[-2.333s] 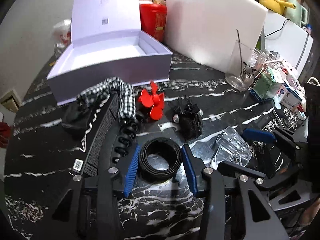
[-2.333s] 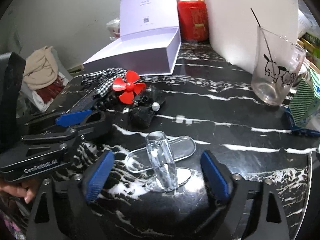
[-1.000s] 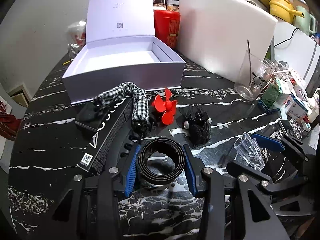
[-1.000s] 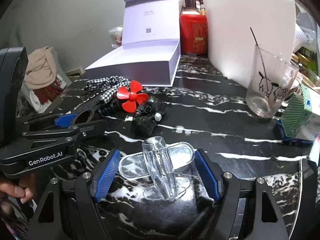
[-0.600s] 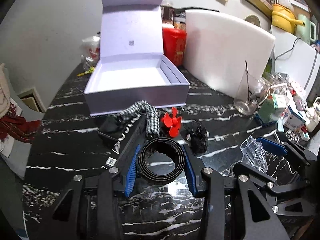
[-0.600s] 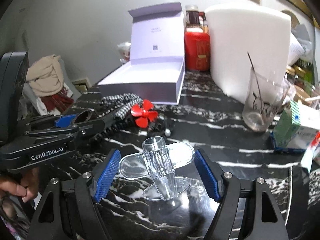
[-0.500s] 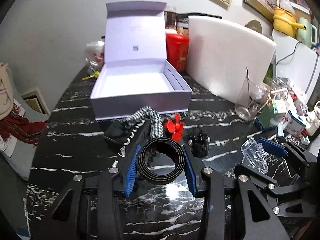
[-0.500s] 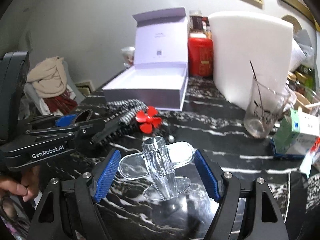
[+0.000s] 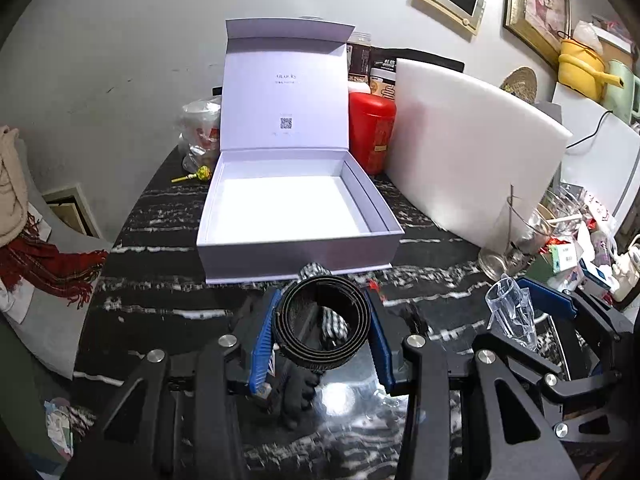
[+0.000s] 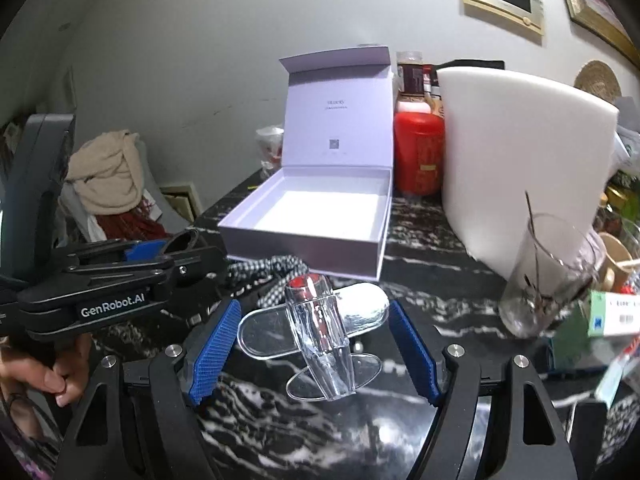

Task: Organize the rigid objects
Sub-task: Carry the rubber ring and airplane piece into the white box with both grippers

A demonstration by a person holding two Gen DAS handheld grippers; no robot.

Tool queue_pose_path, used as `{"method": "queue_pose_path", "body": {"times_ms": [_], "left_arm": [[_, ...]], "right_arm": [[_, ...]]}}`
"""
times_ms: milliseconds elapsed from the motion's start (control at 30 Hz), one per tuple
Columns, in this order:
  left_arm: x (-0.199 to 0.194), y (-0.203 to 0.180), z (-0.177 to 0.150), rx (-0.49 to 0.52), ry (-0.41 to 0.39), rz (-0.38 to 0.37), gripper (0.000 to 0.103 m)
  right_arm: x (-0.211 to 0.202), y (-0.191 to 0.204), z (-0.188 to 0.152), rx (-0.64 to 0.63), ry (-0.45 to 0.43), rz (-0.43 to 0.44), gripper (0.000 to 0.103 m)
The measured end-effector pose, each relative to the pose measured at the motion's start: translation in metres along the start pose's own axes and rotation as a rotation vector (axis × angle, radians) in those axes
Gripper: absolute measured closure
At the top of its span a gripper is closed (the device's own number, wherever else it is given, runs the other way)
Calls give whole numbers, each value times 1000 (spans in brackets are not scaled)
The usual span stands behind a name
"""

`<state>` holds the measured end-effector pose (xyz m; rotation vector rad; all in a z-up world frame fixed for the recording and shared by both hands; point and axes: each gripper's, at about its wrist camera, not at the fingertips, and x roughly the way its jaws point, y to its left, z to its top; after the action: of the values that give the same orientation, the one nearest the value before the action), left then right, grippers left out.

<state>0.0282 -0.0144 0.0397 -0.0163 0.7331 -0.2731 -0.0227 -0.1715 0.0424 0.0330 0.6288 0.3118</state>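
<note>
Both my loads have come up off the tabletop (image 9: 132,280) since a second ago. My left gripper (image 9: 322,336) has its jaws pinching the coiled black belt (image 9: 323,326), low centre of the frame; my right gripper (image 10: 316,344) has its jaws clamped on the wing tips of the clear plastic plane (image 10: 316,332). The open white box (image 9: 296,204) now sits higher and fuller in both views, empty inside. I judge the lift done and the carry to the box next.
</note>
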Motion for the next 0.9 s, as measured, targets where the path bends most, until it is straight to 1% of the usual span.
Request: {"method": "queue_pose_path", "body": {"times_ms": [100, 233, 700, 900], "left_arm": [[6, 4, 10, -3, 0, 3, 62], [15, 10, 24, -7, -4, 12, 62], [58, 24, 68, -3, -2, 41, 62], [77, 26, 87, 19, -2, 41, 62]], "right_arm": [[10, -1, 10, -15, -2, -6, 26], [25, -6, 24, -14, 0, 17, 26], [66, -18, 68, -76, -8, 35, 26], [85, -23, 87, -95, -20, 35, 26]]}}
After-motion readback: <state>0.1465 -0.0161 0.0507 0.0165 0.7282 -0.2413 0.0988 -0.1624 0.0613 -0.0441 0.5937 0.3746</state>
